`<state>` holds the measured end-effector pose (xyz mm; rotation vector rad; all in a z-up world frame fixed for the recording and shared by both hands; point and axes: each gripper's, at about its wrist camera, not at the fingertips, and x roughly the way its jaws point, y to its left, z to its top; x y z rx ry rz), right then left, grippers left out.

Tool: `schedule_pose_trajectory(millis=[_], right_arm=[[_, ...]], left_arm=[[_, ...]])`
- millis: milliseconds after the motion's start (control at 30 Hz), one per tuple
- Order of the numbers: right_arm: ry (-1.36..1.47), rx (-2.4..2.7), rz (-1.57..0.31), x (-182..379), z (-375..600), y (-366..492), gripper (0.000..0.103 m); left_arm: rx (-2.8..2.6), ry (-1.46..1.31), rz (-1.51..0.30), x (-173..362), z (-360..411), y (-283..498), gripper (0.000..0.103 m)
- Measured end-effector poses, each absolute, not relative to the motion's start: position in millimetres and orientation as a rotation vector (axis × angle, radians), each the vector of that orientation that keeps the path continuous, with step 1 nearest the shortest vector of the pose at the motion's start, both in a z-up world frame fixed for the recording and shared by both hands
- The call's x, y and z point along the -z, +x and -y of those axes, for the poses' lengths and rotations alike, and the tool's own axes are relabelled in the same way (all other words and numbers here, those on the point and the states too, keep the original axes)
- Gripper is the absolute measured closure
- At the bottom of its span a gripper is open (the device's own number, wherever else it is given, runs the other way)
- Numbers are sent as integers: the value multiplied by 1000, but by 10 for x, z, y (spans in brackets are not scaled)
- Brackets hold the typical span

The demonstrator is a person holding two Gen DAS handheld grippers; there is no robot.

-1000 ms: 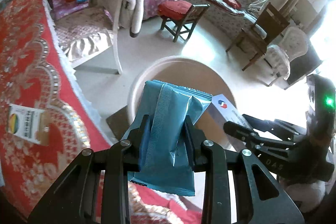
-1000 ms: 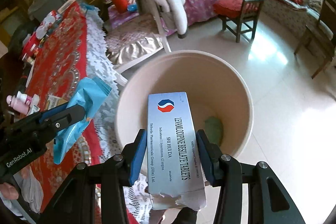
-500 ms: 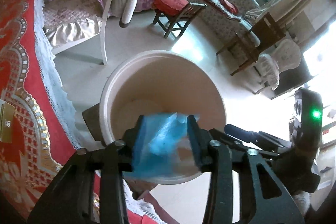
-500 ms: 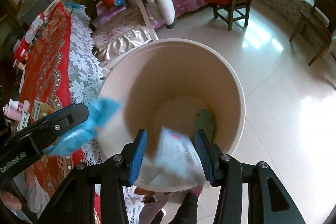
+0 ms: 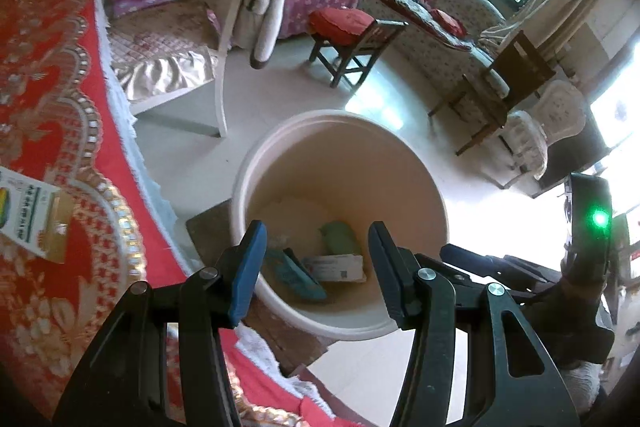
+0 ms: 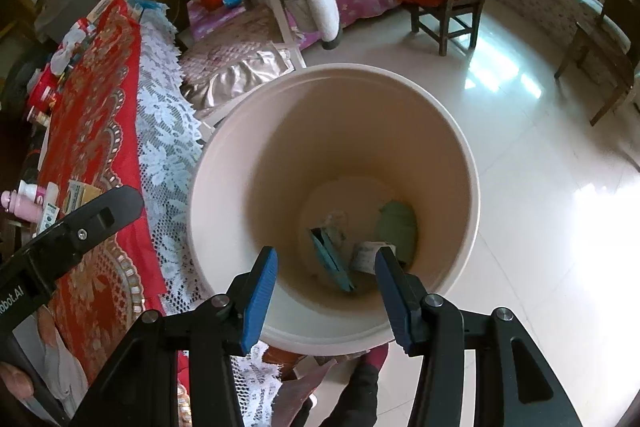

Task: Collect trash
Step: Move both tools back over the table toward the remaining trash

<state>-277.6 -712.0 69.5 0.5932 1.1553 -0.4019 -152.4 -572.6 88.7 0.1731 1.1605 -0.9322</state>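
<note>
A cream bin (image 5: 340,123) stands on the floor beside the table; it also shows in the right wrist view (image 6: 468,163). Inside it lie a blue wrapper (image 5: 294,275), a white tablet box (image 5: 336,267) and a green item (image 5: 340,237). In the right wrist view the blue wrapper (image 6: 332,261), the white box (image 6: 364,257) and the green item (image 6: 398,227) lie on the bin's bottom. My left gripper (image 5: 316,273) is open and empty above the bin's near rim. My right gripper (image 6: 326,297) is open and empty above the bin.
A red patterned tablecloth (image 5: 44,115) with a lace edge (image 6: 164,155) covers the table at left. A small box (image 5: 28,211) lies on it, and bottles (image 6: 24,203) stand further along. A white chair (image 5: 224,39) and a wooden stool (image 5: 352,39) stand beyond the bin.
Both grippers opened. The blue wrapper fell from the left gripper and the white tablet box from the right gripper into the bin.
</note>
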Motion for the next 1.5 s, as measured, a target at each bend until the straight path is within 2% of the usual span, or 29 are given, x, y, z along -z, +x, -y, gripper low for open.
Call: schedule_pose_trajectory(millis=[700,933,1100,1500], right_arm=[[475,221,-1114,-1014,6158,-2099,53],[422,122,-1115,-1063,5661,-1788,53],[378,48,-1119,-1083,5253,-1546,47],[309,-106,-1153,-1007,4350,-983,47]], left_arm=[[723,122,-1060,-1144,4539,-1171,52],[617,67,-1049,-1192,3868,-967,52],[543,34,-1044,-1220,3398,-870,52],[353,-56,-1072,-1111,2310,-587,52]])
